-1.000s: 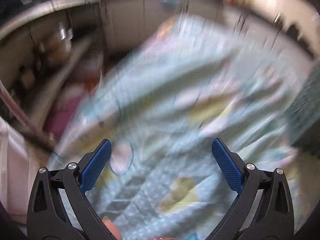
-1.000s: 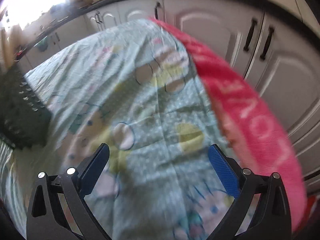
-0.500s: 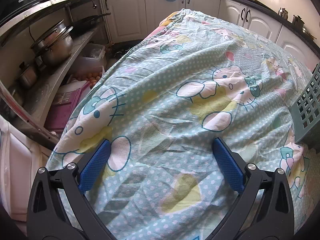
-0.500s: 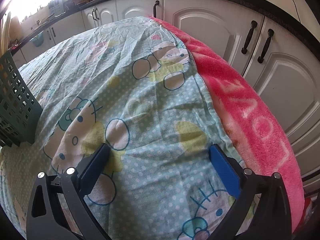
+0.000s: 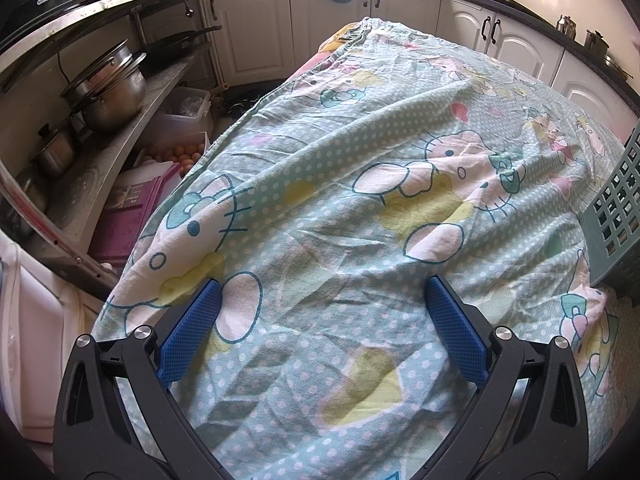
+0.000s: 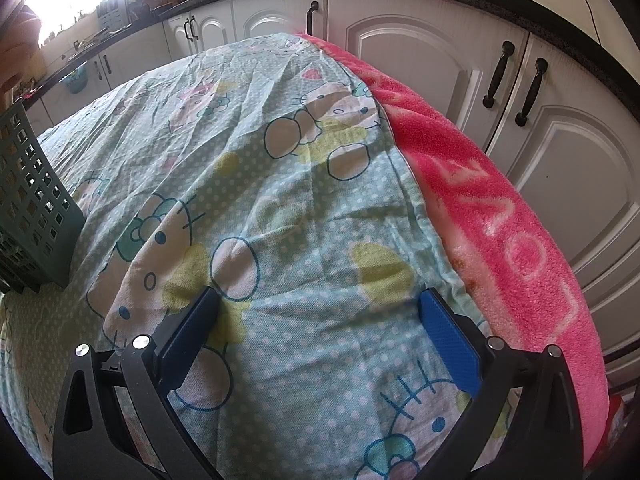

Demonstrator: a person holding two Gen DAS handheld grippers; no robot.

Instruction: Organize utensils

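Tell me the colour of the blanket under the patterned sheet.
Bright pink blanket with pale lettering, showing along the sheet's edge; clearest in the right wrist view.

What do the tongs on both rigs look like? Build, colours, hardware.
Both match: left tongs and right tongs have black plastic V-shaped frames with triangular cutouts, silver round bolt heads, and flat blue textured pads on the inner faces. No cables, markings or sleeves show.

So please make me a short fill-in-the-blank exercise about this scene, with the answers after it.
1. Both the left gripper and the right gripper are ____.
2. The basket with square holes is coloured ____.
3. The pink blanket lies under the patterned ____.
4. The metal pots stand on a ____.

Answers: open; green; sheet; shelf
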